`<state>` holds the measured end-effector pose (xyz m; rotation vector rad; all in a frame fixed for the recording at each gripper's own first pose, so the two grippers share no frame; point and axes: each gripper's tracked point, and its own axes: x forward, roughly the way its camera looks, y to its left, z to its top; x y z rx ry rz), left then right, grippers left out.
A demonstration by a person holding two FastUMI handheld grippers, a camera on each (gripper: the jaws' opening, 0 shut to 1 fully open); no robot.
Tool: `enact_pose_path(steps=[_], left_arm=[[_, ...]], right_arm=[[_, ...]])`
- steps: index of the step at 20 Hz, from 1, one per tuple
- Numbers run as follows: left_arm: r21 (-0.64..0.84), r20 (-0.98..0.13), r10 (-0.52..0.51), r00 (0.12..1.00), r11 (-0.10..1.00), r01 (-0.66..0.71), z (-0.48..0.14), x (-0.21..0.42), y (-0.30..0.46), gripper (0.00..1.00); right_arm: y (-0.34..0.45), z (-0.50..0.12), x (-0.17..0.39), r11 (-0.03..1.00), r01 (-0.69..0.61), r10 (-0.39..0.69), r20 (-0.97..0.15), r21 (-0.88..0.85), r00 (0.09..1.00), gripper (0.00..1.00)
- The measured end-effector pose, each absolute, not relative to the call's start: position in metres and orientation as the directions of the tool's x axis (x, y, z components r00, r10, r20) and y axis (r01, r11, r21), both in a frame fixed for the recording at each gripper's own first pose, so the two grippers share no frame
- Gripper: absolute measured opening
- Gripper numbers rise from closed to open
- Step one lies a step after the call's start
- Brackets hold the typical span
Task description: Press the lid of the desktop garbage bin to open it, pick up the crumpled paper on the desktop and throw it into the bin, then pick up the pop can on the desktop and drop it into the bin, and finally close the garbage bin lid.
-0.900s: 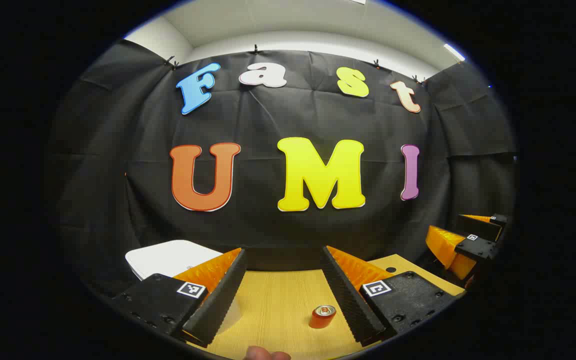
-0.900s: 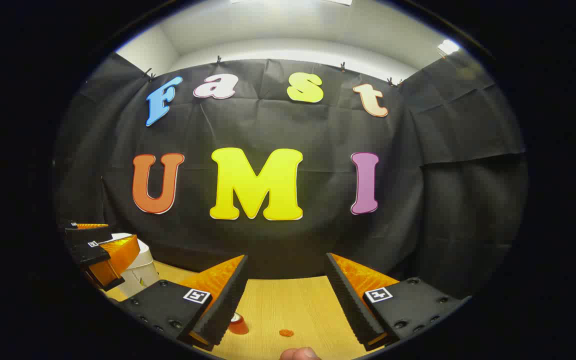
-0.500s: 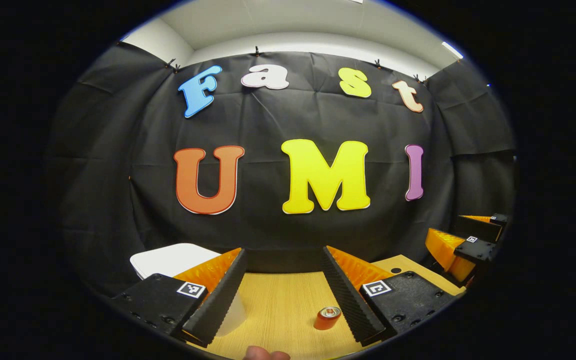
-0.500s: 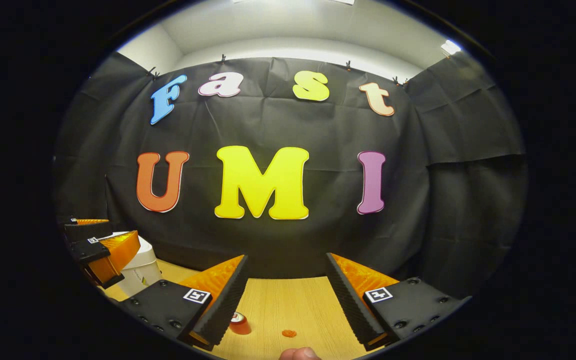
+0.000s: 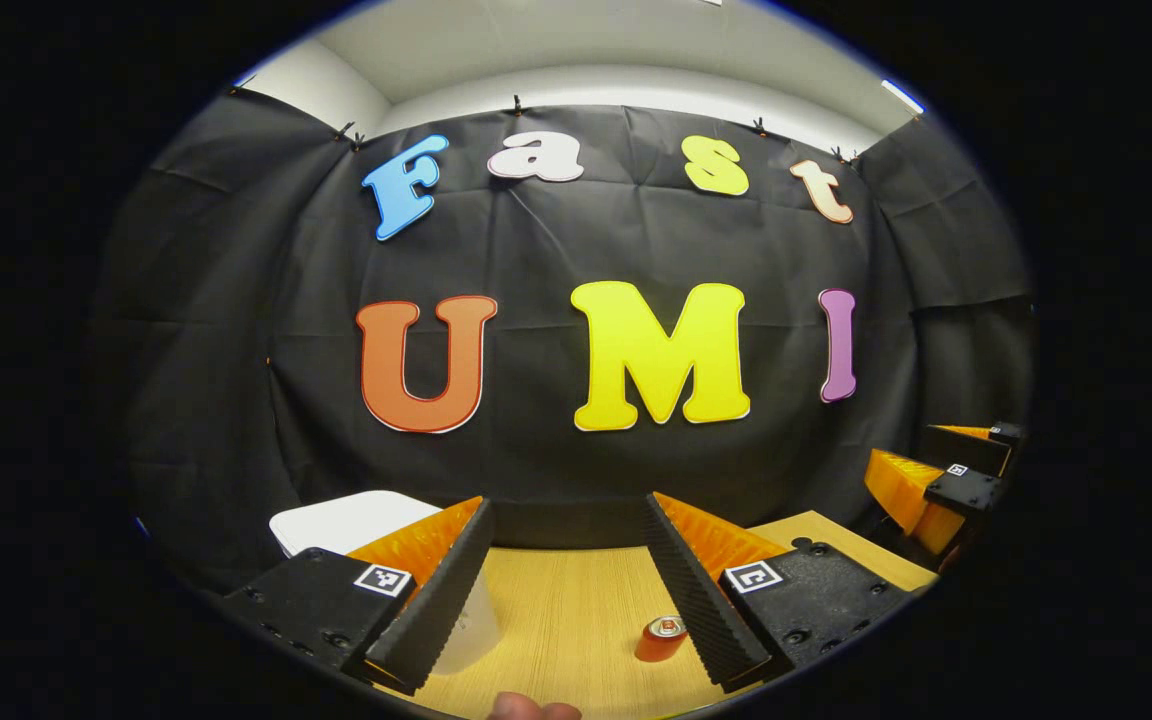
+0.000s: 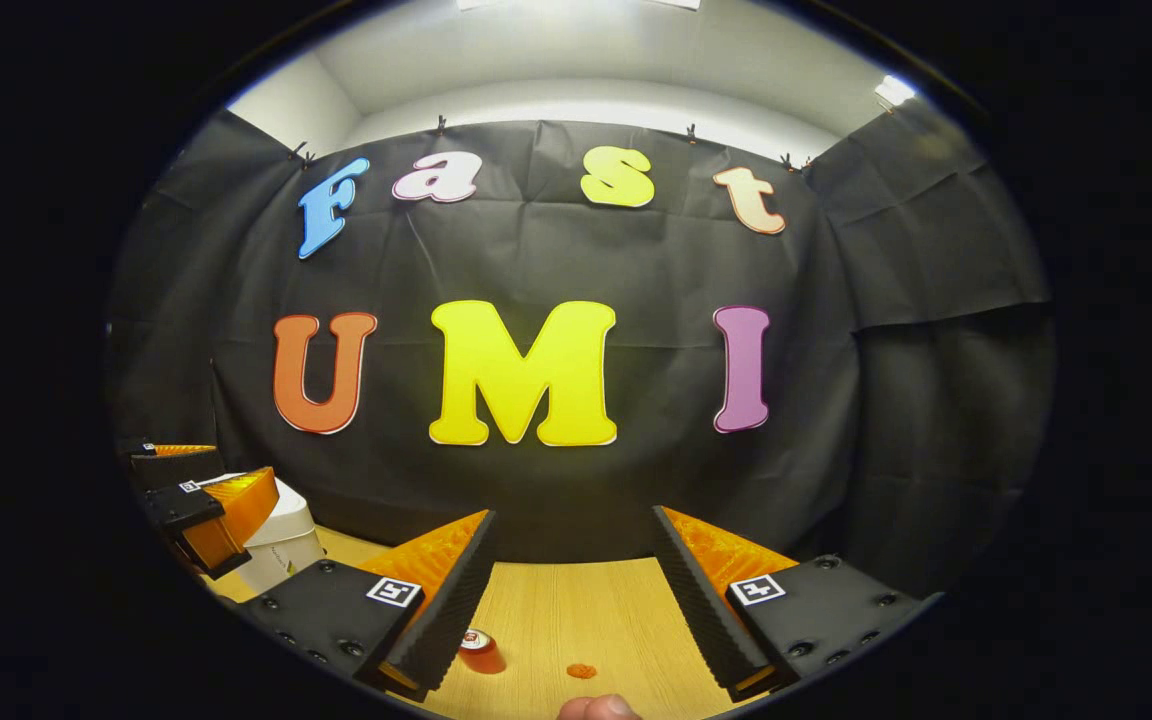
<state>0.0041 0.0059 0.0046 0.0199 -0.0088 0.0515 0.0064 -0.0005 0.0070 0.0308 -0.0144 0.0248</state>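
A small orange-red pop can (image 5: 661, 640) stands upright on the wooden table (image 5: 556, 600), just inside the right finger of my left gripper (image 5: 566, 502). That gripper is open with nothing between its fingers. The white garbage bin (image 5: 341, 520) sits at the left behind the left finger, its lid lying flat. In the right gripper view the can (image 6: 479, 650) stands beside the left finger of my right gripper (image 6: 573, 512), also open with nothing in it. A small orange scrap (image 6: 581, 671) lies on the table ahead of it. The bin (image 6: 281, 545) is at the far left.
The right gripper (image 5: 901, 455) hovers at the far right of the left gripper view, and the left gripper (image 6: 241, 462) hangs in front of the bin in the right gripper view. A person's fingertip (image 6: 596, 708) shows at the bottom edge. The black cloth wall closes off the table's far side.
In the left gripper view the can has drifted right toward the right finger and more of the bin shows. The right gripper view has shifted only slightly. Both grippers stay open.
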Motion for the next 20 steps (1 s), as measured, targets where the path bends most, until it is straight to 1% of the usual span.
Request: enact_pose_path(steps=[14,17,20], left_arm=[[0.016,-0.007,0.063,0.998,0.998,-0.063,-0.001,0.014,0.002,0.98],[0.042,0.013,0.087,0.996,0.995,-0.088,0.005,0.021,0.012,0.98],[0.037,0.036,0.133,0.990,0.990,-0.134,0.016,0.029,0.029,0.97]], right_arm=[[-0.013,0.006,0.009,0.999,-0.026,0.026,0.014,0.031,1.000,0.96],[-0.019,0.007,0.013,0.999,-0.022,0.021,0.012,0.036,1.000,0.96],[-0.023,0.006,0.016,0.999,-0.024,0.024,0.013,0.043,1.000,0.96]])
